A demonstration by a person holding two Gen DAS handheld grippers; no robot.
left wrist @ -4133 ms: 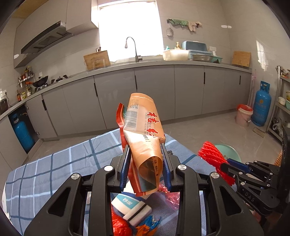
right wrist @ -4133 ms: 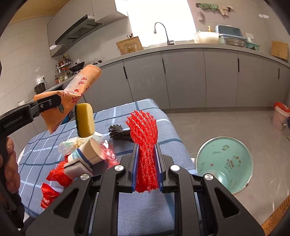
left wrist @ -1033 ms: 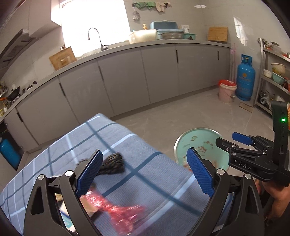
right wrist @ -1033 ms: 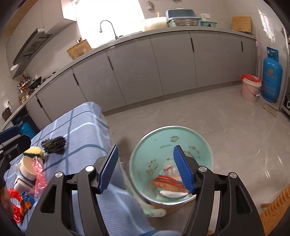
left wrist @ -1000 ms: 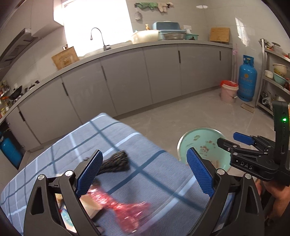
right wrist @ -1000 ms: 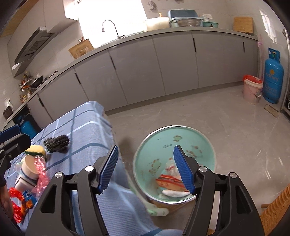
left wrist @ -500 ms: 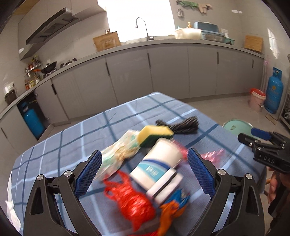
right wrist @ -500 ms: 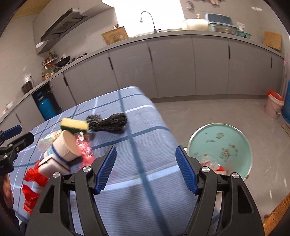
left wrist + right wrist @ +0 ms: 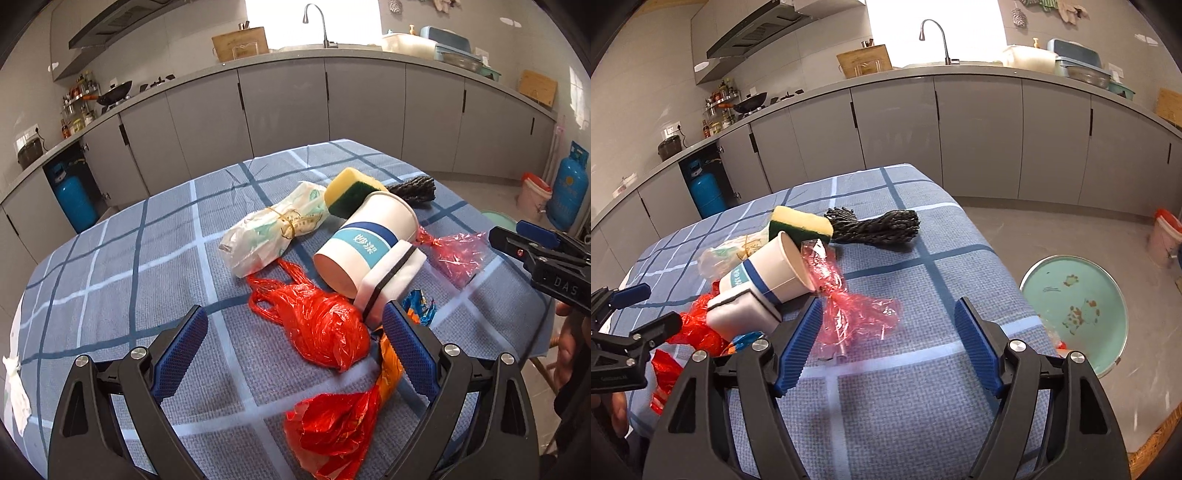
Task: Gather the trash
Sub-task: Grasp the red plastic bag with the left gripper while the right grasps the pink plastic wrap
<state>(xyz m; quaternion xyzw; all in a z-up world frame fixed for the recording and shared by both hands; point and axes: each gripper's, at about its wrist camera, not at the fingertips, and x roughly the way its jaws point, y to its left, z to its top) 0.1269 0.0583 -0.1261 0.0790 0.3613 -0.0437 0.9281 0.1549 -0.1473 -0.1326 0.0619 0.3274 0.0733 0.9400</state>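
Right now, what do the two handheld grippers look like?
Both are matte black, with triangular cut-outs, silver screws and blue ribbed pads on their fingers. The left gripper shows faint lettering on its side in the right view; the right gripper shows "DAS" in the left view.

left gripper: wrapper gone, back over table trash | right gripper: red net gone, jaws just opening, empty

Checked tablecloth; scattered trash
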